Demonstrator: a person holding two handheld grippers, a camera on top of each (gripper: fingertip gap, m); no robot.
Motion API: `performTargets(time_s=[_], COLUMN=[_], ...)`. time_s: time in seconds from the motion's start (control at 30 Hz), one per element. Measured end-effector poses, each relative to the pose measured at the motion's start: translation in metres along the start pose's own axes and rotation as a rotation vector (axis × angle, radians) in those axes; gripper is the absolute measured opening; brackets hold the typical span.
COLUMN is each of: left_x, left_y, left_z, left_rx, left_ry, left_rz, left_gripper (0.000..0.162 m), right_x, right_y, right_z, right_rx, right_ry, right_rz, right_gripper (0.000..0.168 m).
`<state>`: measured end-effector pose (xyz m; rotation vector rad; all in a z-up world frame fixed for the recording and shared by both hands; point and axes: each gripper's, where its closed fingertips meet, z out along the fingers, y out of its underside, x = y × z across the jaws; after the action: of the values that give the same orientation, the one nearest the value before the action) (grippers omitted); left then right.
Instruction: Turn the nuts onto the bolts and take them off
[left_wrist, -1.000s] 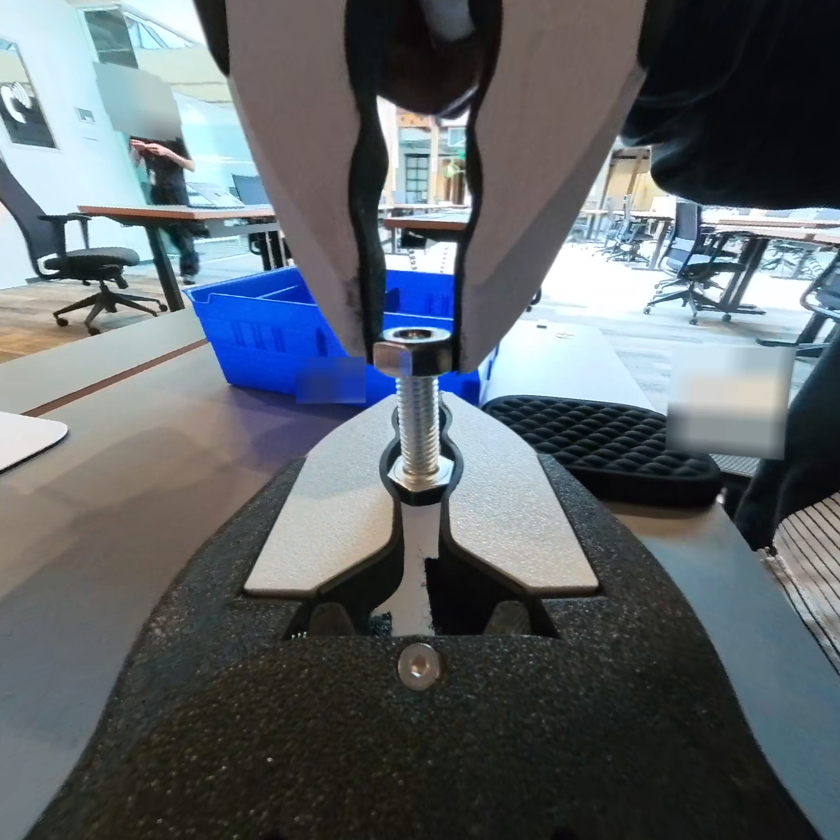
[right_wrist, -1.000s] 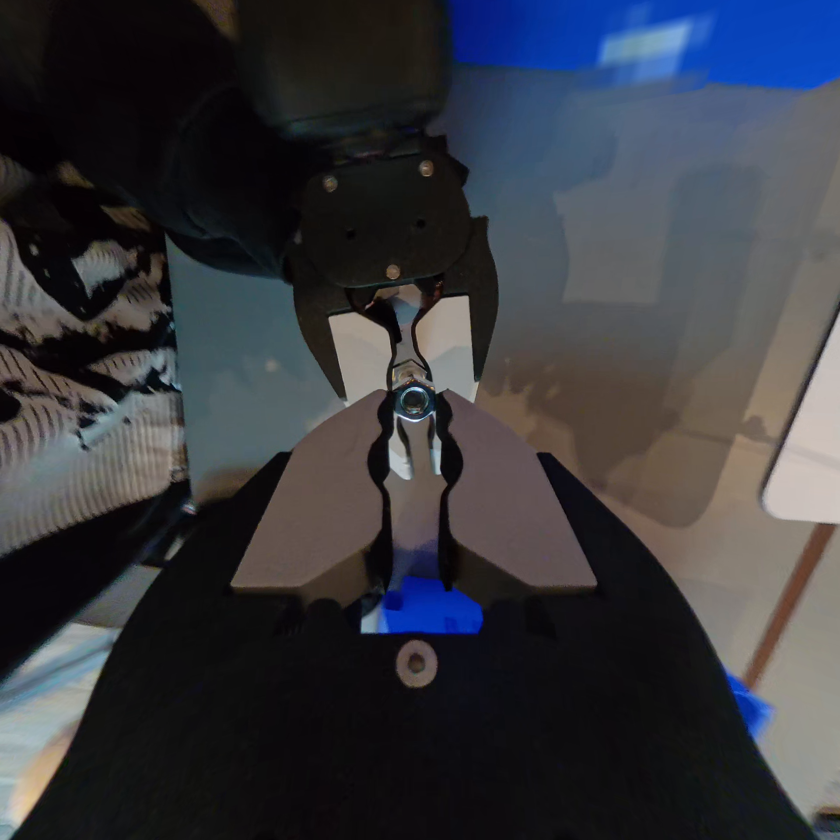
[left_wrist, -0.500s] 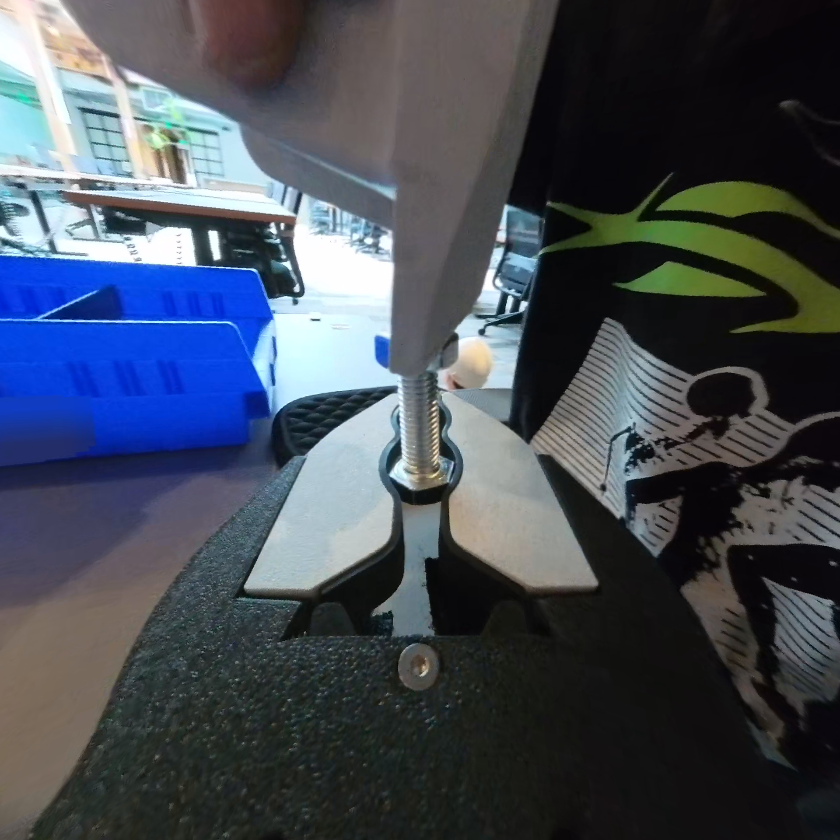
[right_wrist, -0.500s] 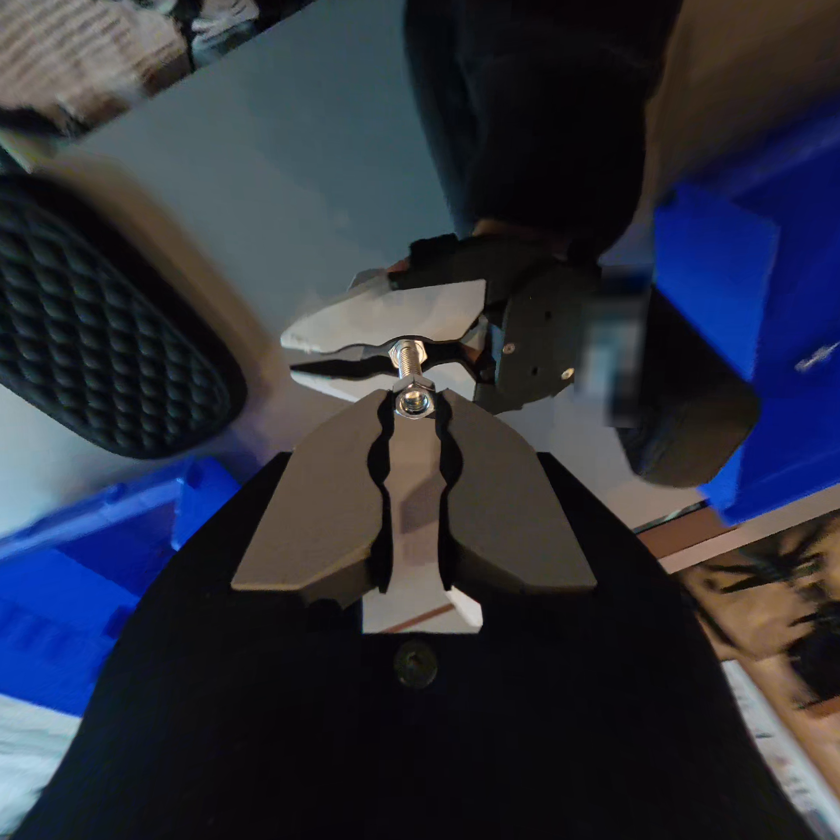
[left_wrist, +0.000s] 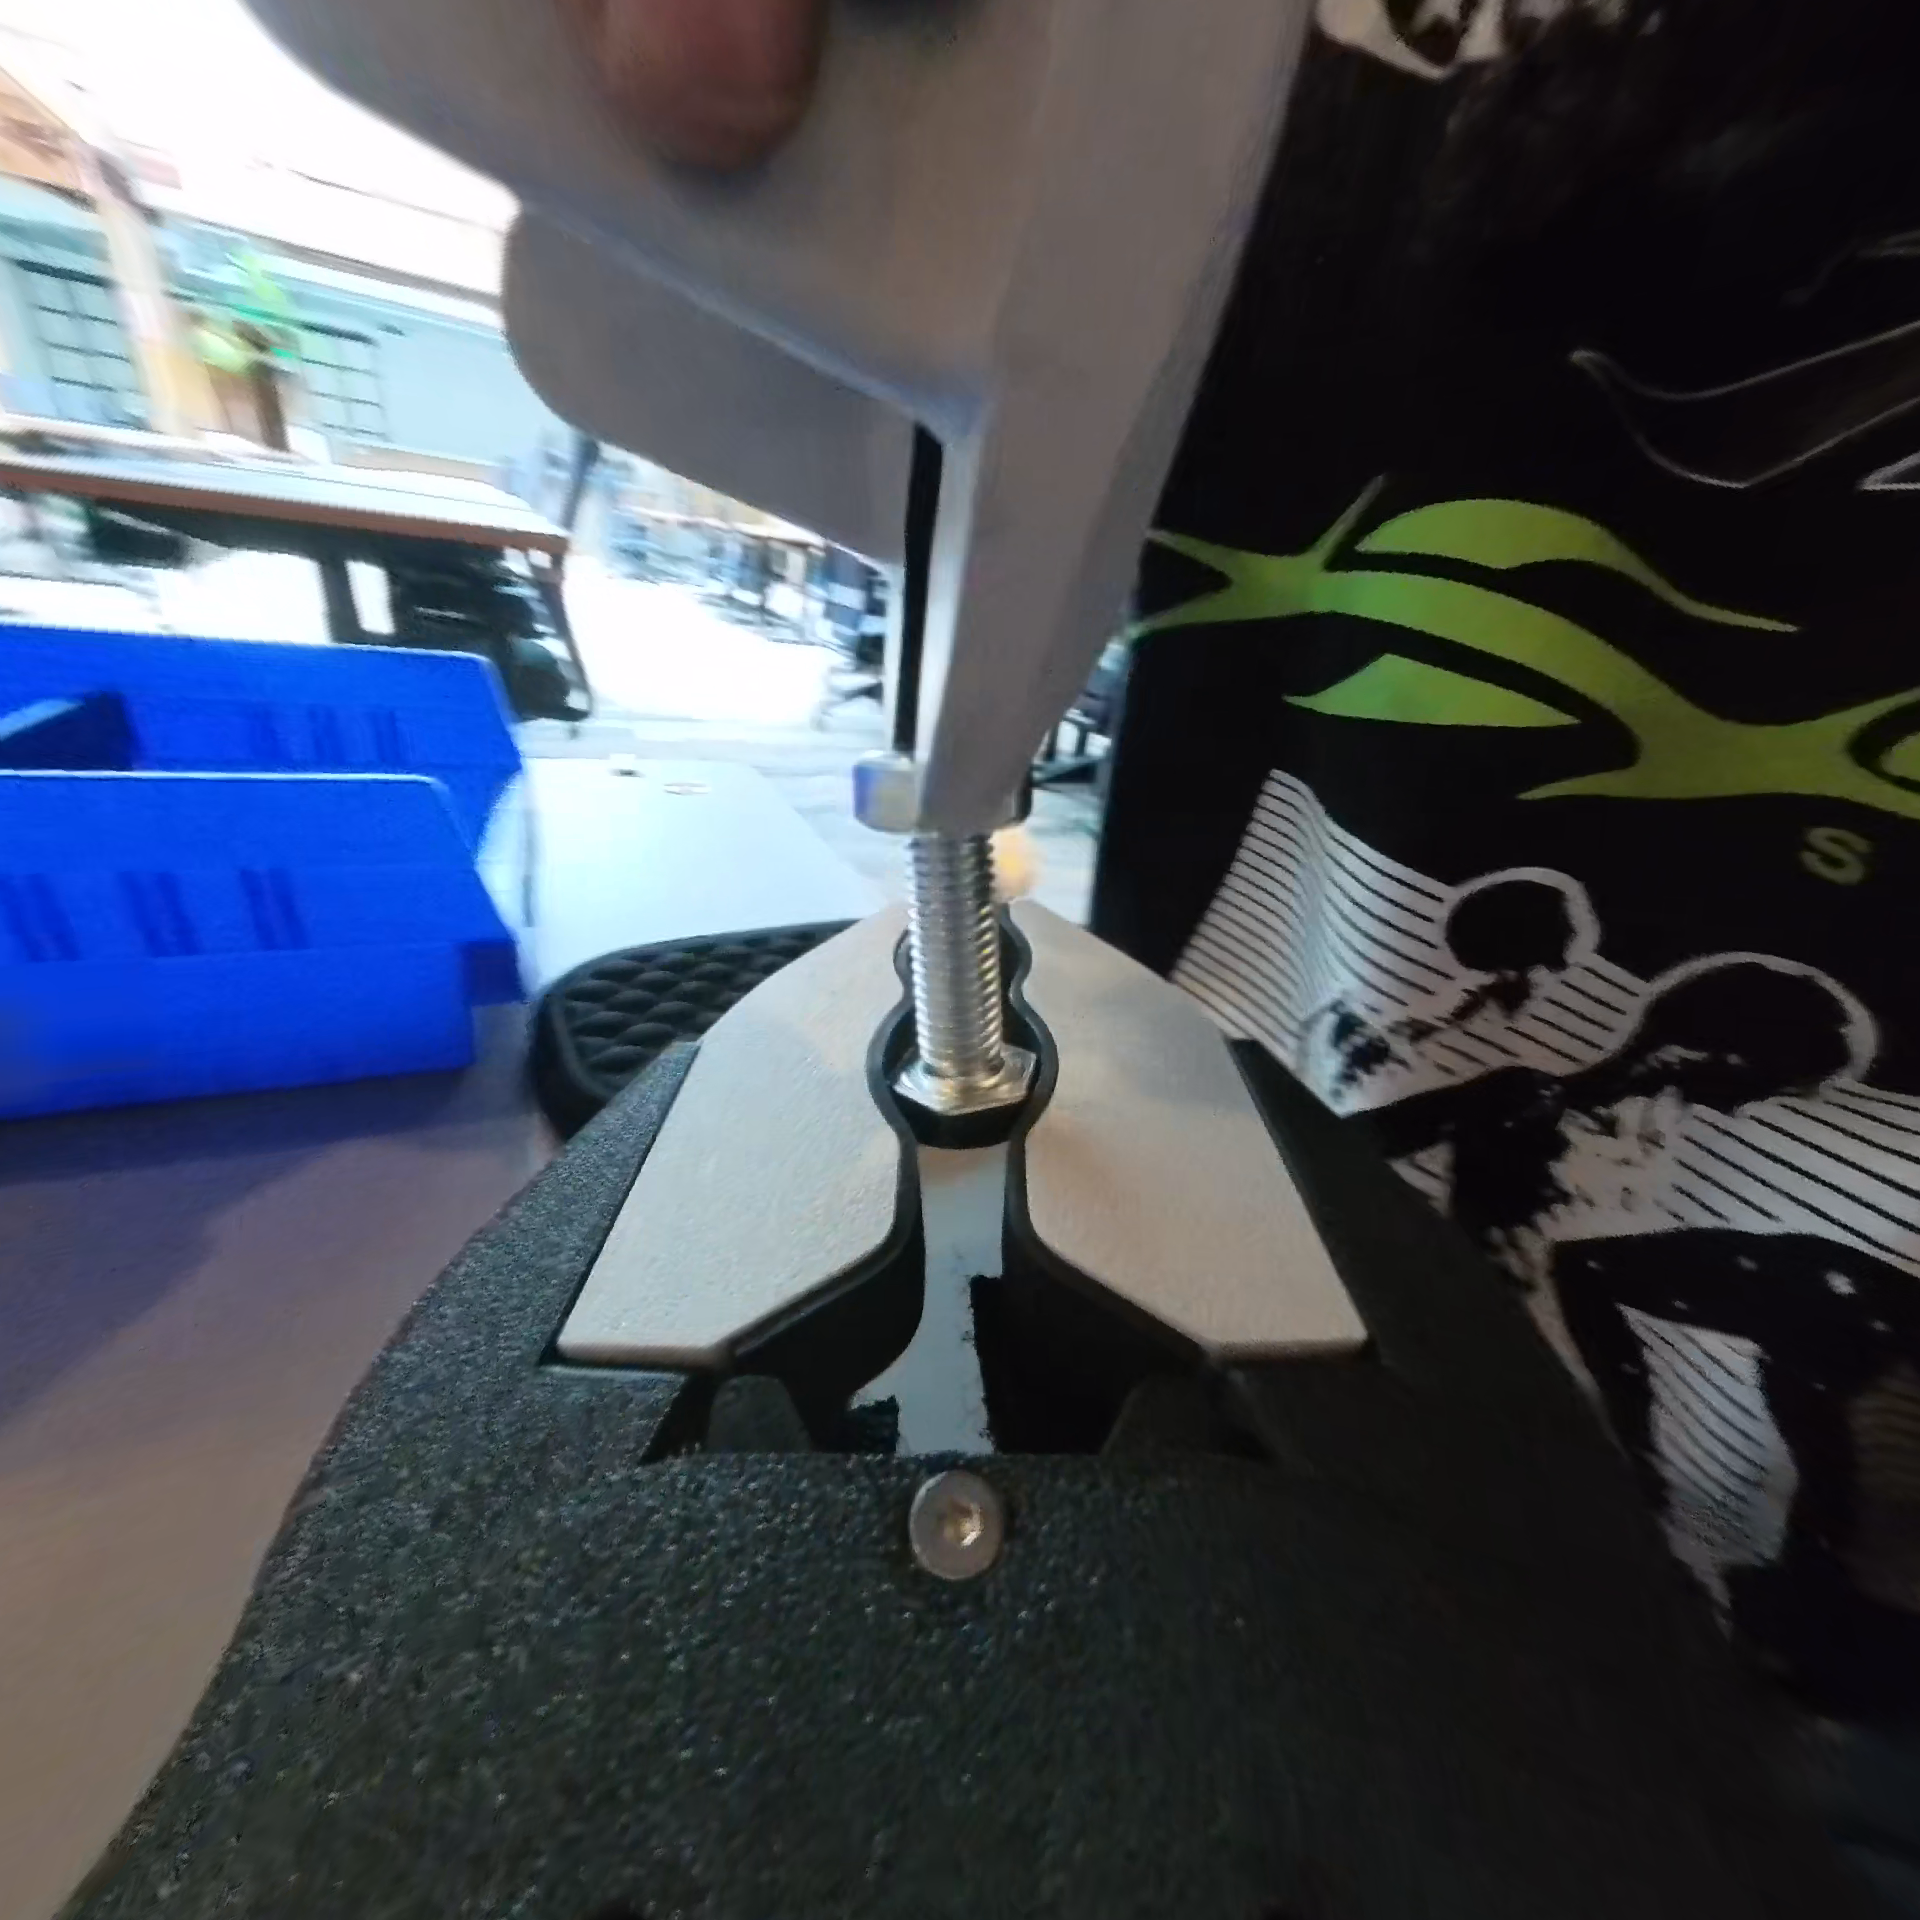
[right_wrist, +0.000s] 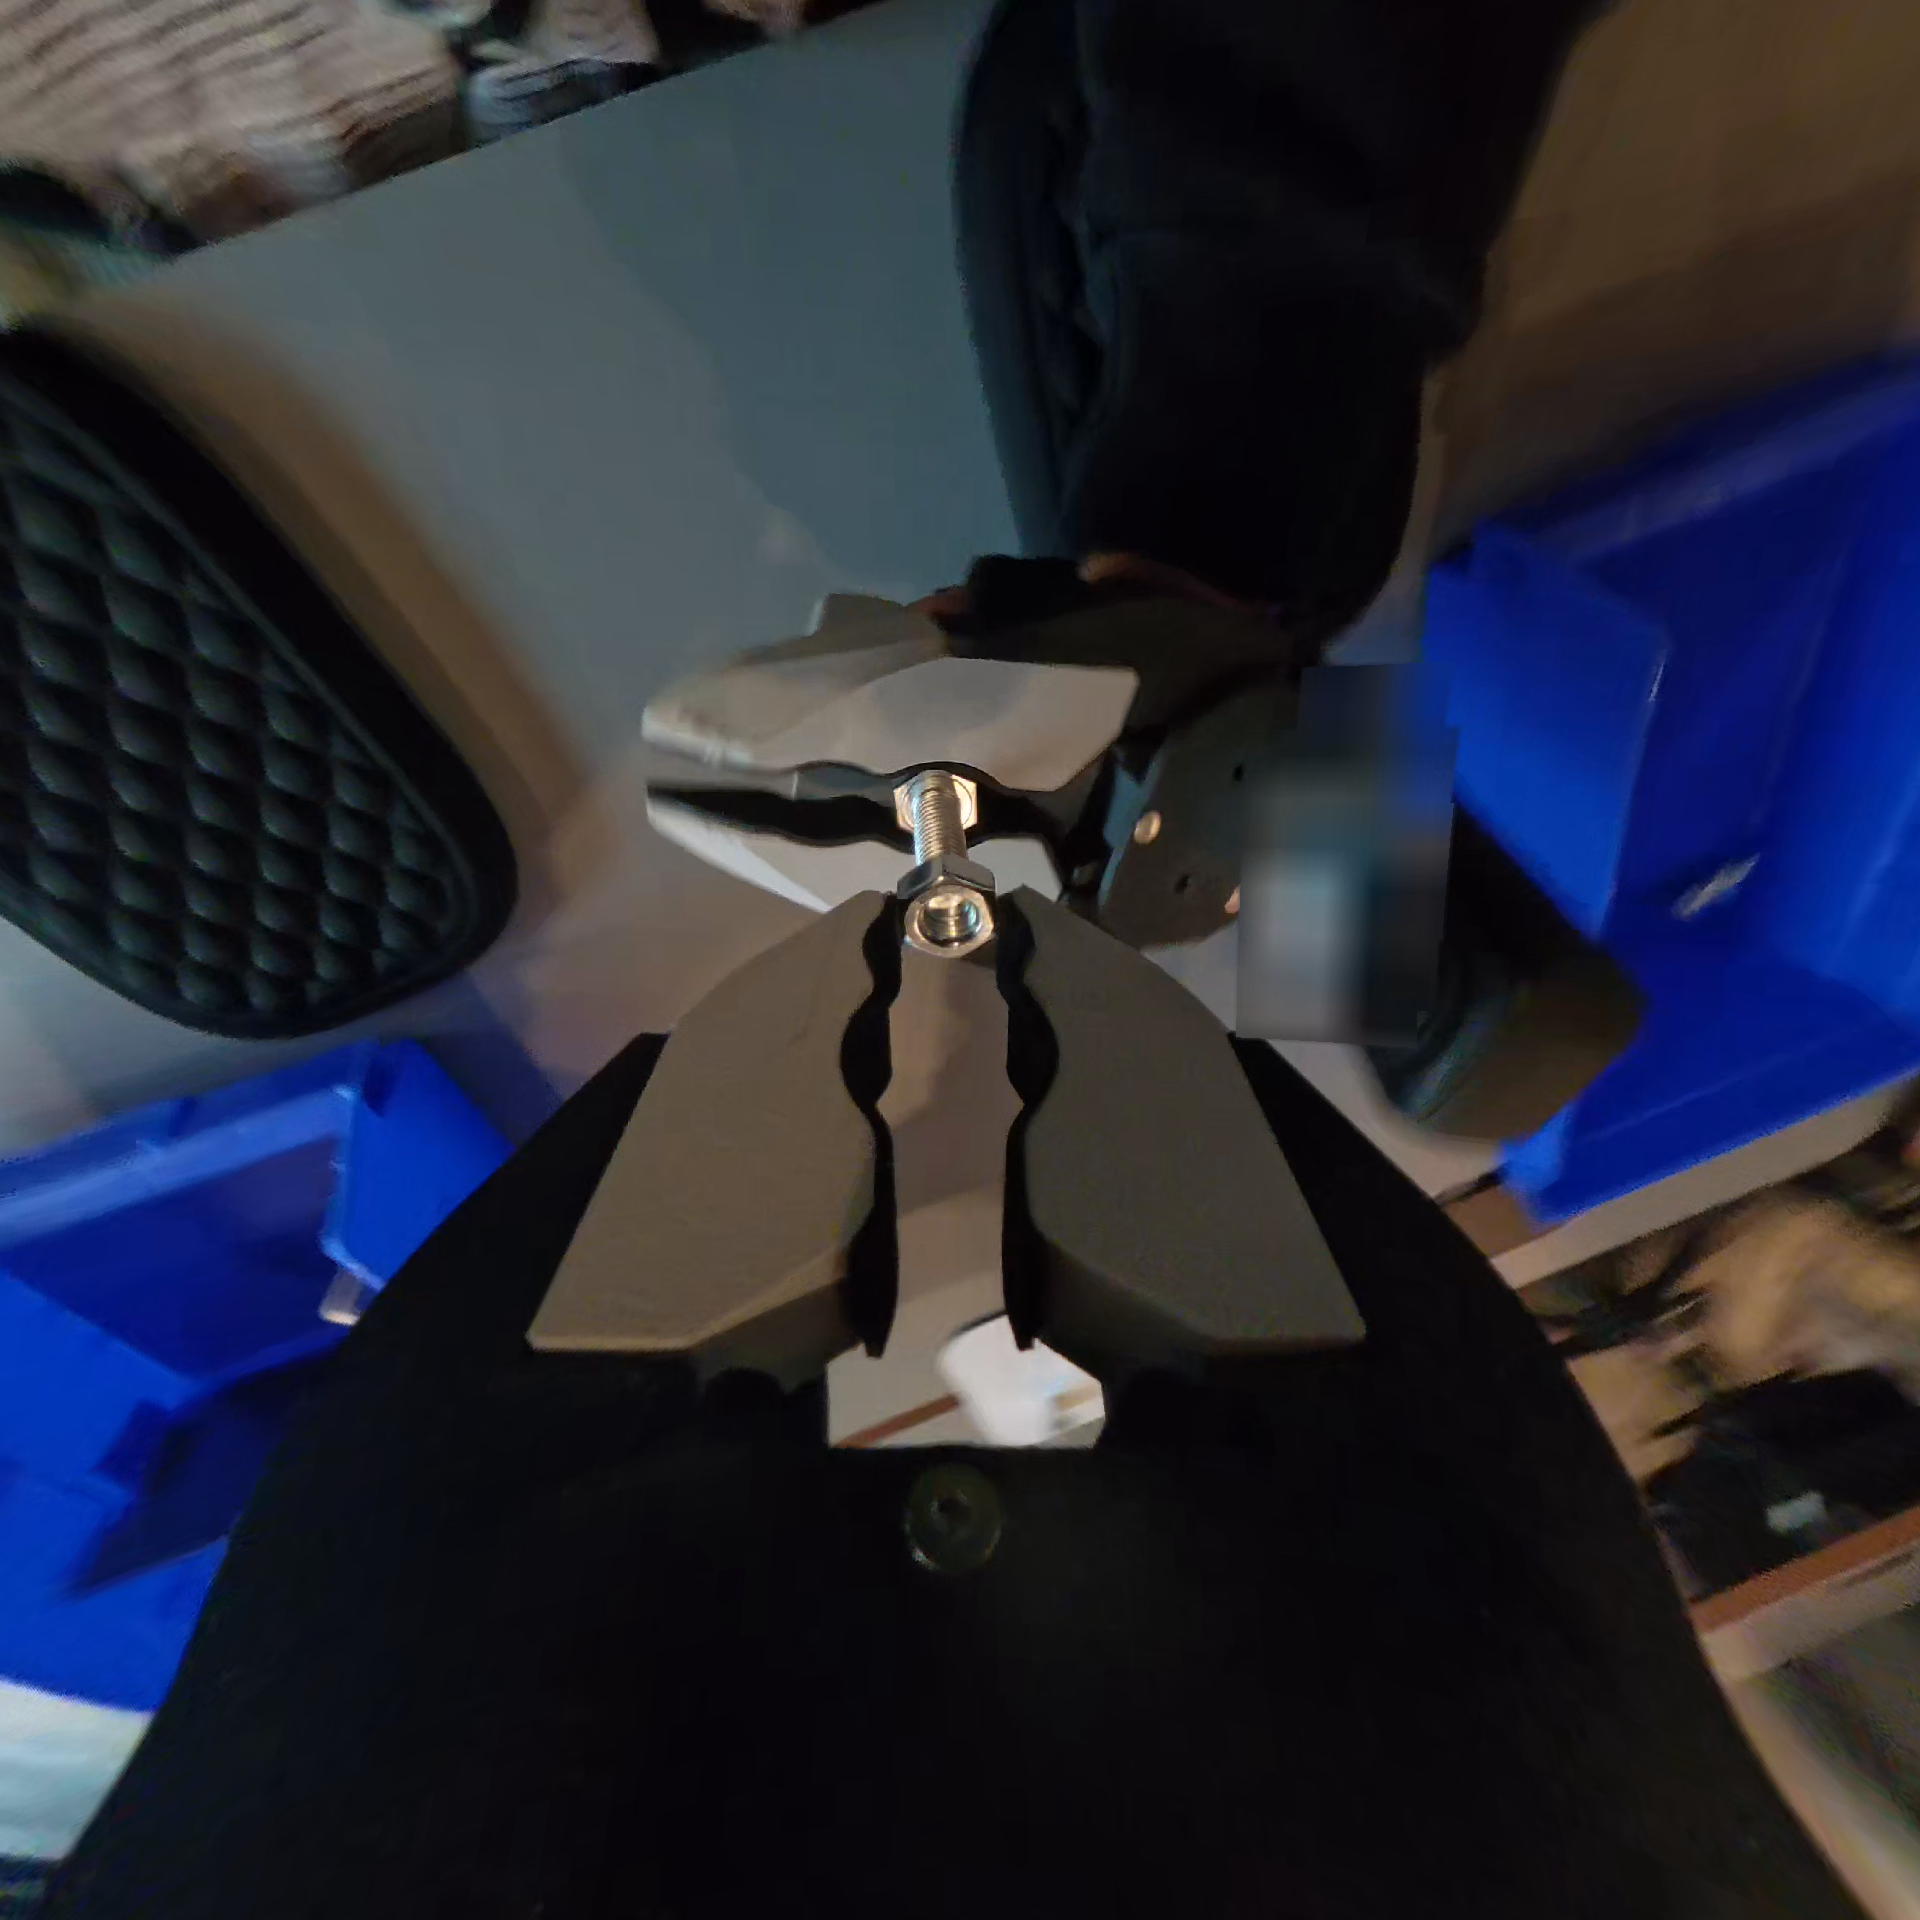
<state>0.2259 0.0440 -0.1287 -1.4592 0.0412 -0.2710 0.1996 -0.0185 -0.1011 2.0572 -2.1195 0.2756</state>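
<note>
The left claw (left_wrist: 961, 1023) is closed on the head of the bolt (left_wrist: 954, 961) and holds it upright above the table (left_wrist: 208, 1299), exactly as half a second ago, while the right claw (right_wrist: 945, 920) pinches the nut (right_wrist: 943, 918) at the top end of the thread. Against the picture from one second ago, the right claw is turned about a quarter around the bolt, so in the left wrist view one sees its flat side and not the gap between its fingers. The blue bin (left_wrist: 239, 914) and the black mat (left_wrist: 665, 987) have shifted only a little compared with half a second ago.
</note>
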Motion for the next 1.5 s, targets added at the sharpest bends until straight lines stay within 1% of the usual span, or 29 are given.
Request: performTargets(time_s=[0.03,0.1,0.13,0.2,0.27,0.3,0.37,0.53,0.67,0.73,0.77,0.83,0.93,1.0,1.07,1.1,1.13,1.17,1.27,1.33,1.4,1.5], left_x=[-0.007,-0.028,-0.039,-0.057,-0.070,-0.074,-0.079,-0.080,-0.080,-0.079,-0.078,-0.074,-0.058,-0.042,-0.028,-0.024,-0.022,-0.021,-0.024,-0.029,-0.034,-0.040], left_y=[-0.003,-0.011,-0.016,-0.023,-0.025,-0.026,-0.024,-0.019,-0.016,-0.016,-0.015,-0.013,-0.010,-0.008,-0.002,0.003,0.007,0.009,0.004,0.000,-0.004,-0.010], left_z=[-0.003,-0.015,-0.024,-0.042,-0.056,-0.060,-0.064,-0.060,-0.057,-0.056,-0.055,-0.050,-0.034,-0.023,-0.013,-0.009,-0.006,-0.005,-0.008,-0.012,-0.016,-0.021], left_rx=[0.016,0.060,0.080,0.113,0.116,0.115,0.094,0.047,0.021,0.018,0.019,0.009,0.010,0.021,-0.008,-0.034,-0.060,-0.072,-0.040,-0.016,0.005,0.034], left_ry=[-0.060,-0.237,-0.337,-0.510,-0.646,-0.685,-0.733,-0.741,-0.727,-0.721,-0.705,-0.655,-0.483,-0.335,-0.212,-0.174,-0.157,-0.151,-0.172,-0.218,-0.274,-0.323], left_rz=[0.017,0.056,0.082,0.114,0.132,0.139,0.149,0.167,0.172,0.171,0.166,0.155,0.110,0.069,0.033,0.026,0.032,0.035,0.037,0.055,0.078,0.092], left_gripper=[0.011,0.011,0.011,0.011,0.011,0.011,0.011,0.011,0.011,0.011,0.011,0.011,0.011,0.011,0.011,0.011,0.011,0.011,0.011,0.012,0.012,0.011], right_x=[0.004,0.015,0.021,0.023,0.026,0.027,0.031,0.031,0.033,0.031,0.031,0.027,0.021,0.016,0.011,0.010,0.009,0.010,0.012,0.008,0.000,-0.026], right_y=[0.005,0.022,0.034,0.052,0.061,0.058,0.051,0.047,0.047,0.042,0.041,0.041,0.029,0.019,0.008,0.000,-0.006,-0.008,-0.002,0.008,0.027,0.066], right_z=[-0.001,-0.008,-0.011,-0.014,-0.012,-0.011,-0.009,0.006,0.011,0.011,0.011,0.010,0.008,0.004,0.000,-0.004,-0.008,-0.011,-0.022,-0.031,-0.040,-0.052], right_rx=[-0.012,-0.042,-0.052,-0.004,0.090,0.157,0.263,0.206,0.176,0.184,0.176,0.140,0.129,0.125,0.123,0.142,0.152,0.139,0.101,0.073,0.017,-0.036], right_ry=[0.012,0.048,0.068,0.061,0.032,0.001,-0.030,-0.005,-0.004,-0.023,-0.018,-0.024,-0.029,-0.022,-0.002,0.010,0.016,0.020,0.029,0.024,0.040,0.062], right_rz=[0.078,0.312,0.468,0.795,1.102,1.207,1.294,1.278,1.252,1.216,1.185,1.085,0.874,0.686,0.468,0.361,0.297,0.279,0.287,0.348,0.454,0.721], right_gripper=[0.018,0.042,0.049,0.053,0.051,0.048,0.046,0.044,0.027,0.018,0.018,0.018,0.017,0.017,0.017,0.017,0.017,0.017,0.017,0.017,0.017,0.017])
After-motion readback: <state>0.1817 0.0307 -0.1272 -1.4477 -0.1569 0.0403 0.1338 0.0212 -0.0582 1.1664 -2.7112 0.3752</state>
